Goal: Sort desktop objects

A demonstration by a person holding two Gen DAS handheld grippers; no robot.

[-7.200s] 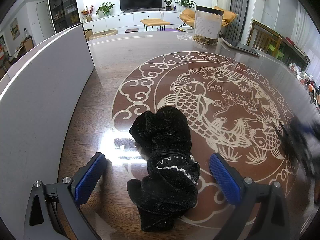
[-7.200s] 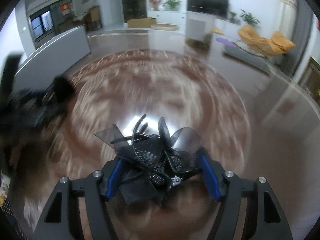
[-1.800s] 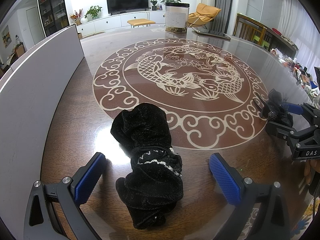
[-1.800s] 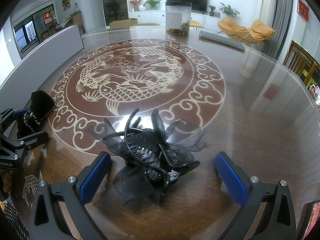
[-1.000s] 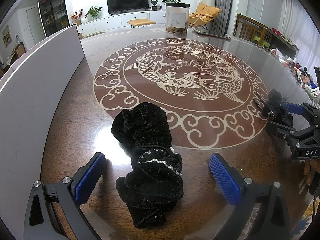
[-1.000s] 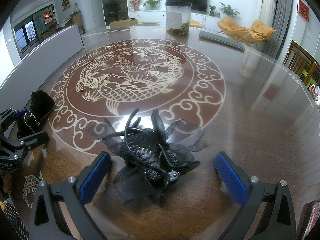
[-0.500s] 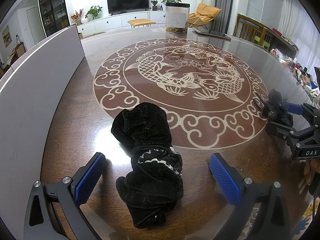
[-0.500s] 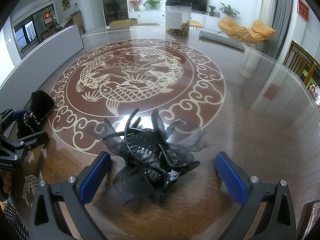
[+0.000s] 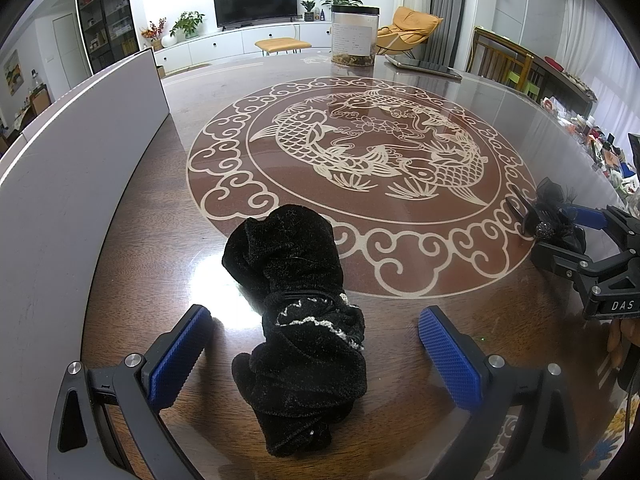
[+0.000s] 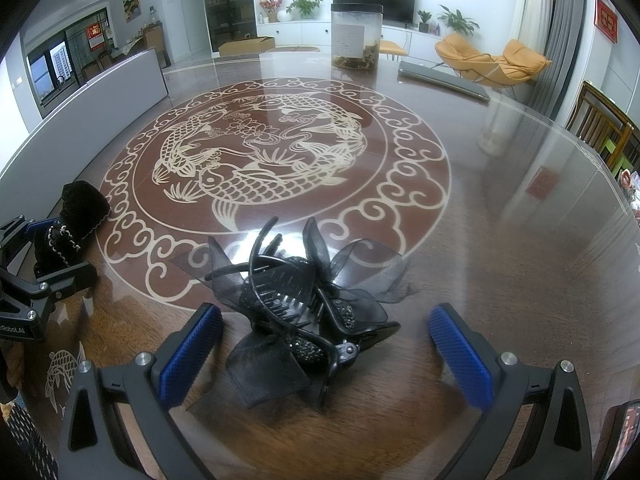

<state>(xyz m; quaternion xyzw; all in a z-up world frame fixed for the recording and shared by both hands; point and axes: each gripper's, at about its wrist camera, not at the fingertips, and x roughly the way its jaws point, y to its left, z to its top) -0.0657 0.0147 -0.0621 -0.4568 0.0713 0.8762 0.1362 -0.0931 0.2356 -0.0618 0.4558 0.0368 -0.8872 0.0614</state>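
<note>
A black velvet pouch (image 9: 298, 316) with a silver-trimmed neck lies on the brown table, between the blue pads of my left gripper (image 9: 314, 350), which stands open around it without touching. A black hair claw clip with gauze bows (image 10: 304, 304) lies between the pads of my right gripper (image 10: 326, 354), also open and clear of it. The left wrist view shows the right gripper (image 9: 576, 228) with the clip (image 9: 546, 216) at the far right. From the right wrist view the pouch (image 10: 74, 224) and left gripper (image 10: 48, 252) sit at the far left.
The round table (image 9: 400, 160) carries a carp inlay. A white board (image 9: 68, 184) stands along its left side. At the far edge are a clear jar with a black lid (image 9: 354, 36) and a flat grey device (image 9: 424, 67). Clutter (image 9: 600, 148) lines the right.
Over the last second nothing has moved. Since 7.2 s ago the right gripper has opened off the hair clip, and both grippers have drawn back toward the table's near edge.
</note>
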